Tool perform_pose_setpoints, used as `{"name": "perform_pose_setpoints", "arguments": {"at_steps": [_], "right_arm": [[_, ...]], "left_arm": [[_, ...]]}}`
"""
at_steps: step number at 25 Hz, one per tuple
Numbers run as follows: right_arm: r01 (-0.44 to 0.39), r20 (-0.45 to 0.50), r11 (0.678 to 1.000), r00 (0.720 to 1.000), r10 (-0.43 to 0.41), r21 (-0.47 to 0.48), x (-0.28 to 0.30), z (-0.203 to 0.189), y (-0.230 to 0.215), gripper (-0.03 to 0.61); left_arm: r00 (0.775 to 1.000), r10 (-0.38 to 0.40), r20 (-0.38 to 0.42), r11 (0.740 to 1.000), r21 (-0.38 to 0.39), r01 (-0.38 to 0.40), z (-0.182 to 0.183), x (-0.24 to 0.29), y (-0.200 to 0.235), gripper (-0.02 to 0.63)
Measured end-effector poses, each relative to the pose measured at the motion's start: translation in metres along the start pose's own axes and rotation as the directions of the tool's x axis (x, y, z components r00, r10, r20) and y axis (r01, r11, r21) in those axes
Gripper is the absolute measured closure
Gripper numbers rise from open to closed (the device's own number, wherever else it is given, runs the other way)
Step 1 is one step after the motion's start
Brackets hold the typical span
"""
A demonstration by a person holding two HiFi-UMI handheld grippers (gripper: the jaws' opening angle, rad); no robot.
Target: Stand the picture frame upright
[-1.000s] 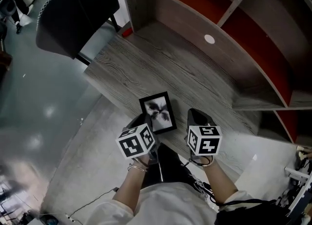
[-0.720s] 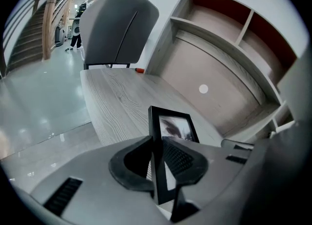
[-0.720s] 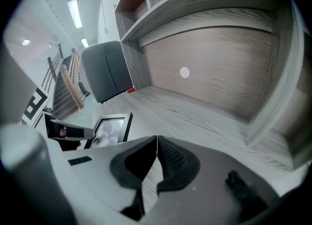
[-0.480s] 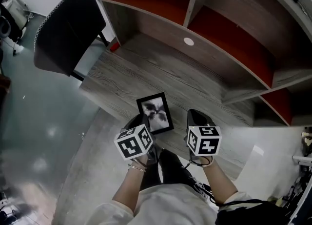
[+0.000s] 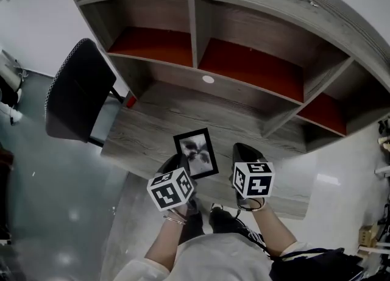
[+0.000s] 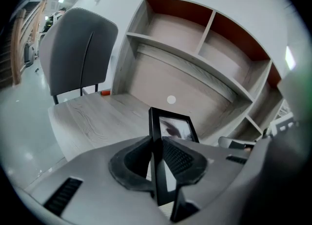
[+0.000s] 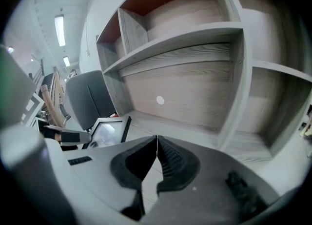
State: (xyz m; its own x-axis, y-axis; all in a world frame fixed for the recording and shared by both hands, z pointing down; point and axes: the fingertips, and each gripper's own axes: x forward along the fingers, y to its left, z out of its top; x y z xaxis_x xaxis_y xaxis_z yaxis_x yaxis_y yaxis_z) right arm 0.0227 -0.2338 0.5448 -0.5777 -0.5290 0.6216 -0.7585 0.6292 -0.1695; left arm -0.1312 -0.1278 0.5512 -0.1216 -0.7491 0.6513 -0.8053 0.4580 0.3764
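Grey wood desk below you carries a shelf unit with red-lined compartments. Your left gripper clamps one edge of the picture frame (over the desk's near side); your right gripper sits just beside it, jaws pressed together on nothing.

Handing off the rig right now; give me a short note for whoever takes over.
Left gripper: shut on the frame at its edge.
Right gripper: shut, empty, beside the frame.
Frame: over the front of the desk, tilted, picture facing up; contact with the desk unclear.
Done: frame gripped.
Left: stand it upright on the desk, let go.
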Motion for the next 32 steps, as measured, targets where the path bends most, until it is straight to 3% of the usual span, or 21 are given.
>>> {"name": "perform_pose_setpoints", "arguments": {"at_steps": [16, 32], "right_arm": [[0.108, 0.120, 0.992, 0.986, -0.115, 0.062, -0.030, 0.048, -0.016, 0.546], [0.173, 0.208, 0.983, 0.961, -0.182, 0.063, -0.067, 0.090, -0.045, 0.546]], "left_arm": [[0.981, -0.180, 0.076, 0.974, 0.156, 0.167, 0.073, -0.017, -0.043, 0.537], [0.936, -0.335, 0.107, 0.916, 0.270, 0.297, 0.113, -0.026, -0.113, 0.537]]}}
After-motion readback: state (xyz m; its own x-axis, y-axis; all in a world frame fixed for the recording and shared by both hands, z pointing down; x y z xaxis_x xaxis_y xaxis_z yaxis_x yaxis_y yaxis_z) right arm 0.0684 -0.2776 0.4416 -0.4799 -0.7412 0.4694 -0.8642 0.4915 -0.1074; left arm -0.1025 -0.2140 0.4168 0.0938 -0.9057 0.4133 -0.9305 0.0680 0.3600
